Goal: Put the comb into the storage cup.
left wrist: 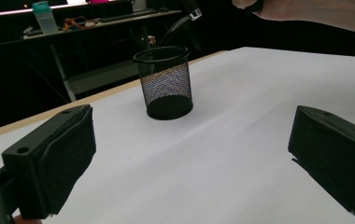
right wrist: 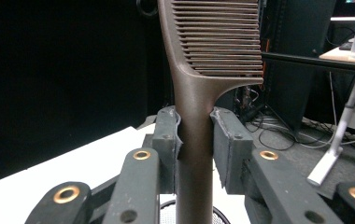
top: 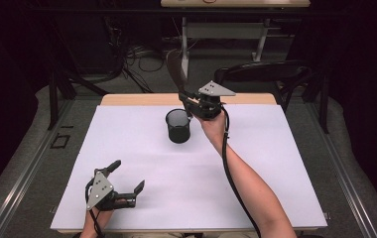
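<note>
Right gripper view has the right claw (right wrist: 195,140) pinching a brown comb (right wrist: 199,93) upright, its handle reaching down toward the black mesh cup (top: 178,126) just below. Left claw (top: 127,179) rests spread on the white surface (top: 256,163), the cup well ahead of it.

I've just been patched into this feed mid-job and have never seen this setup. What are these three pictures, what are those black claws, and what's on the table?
No robot here: a person holds a two-jaw gripper in each hand. The high view looks down on the white table; the other two views ride on the grippers.

The left gripper rests near the table's front edge, jaws wide apart, holding nothing. The right gripper is raised and clamped on the handle of a brown plastic comb, teeth upward. Just beside and below it stands a black wire-mesh cup, the one loose object on the table.
</note>
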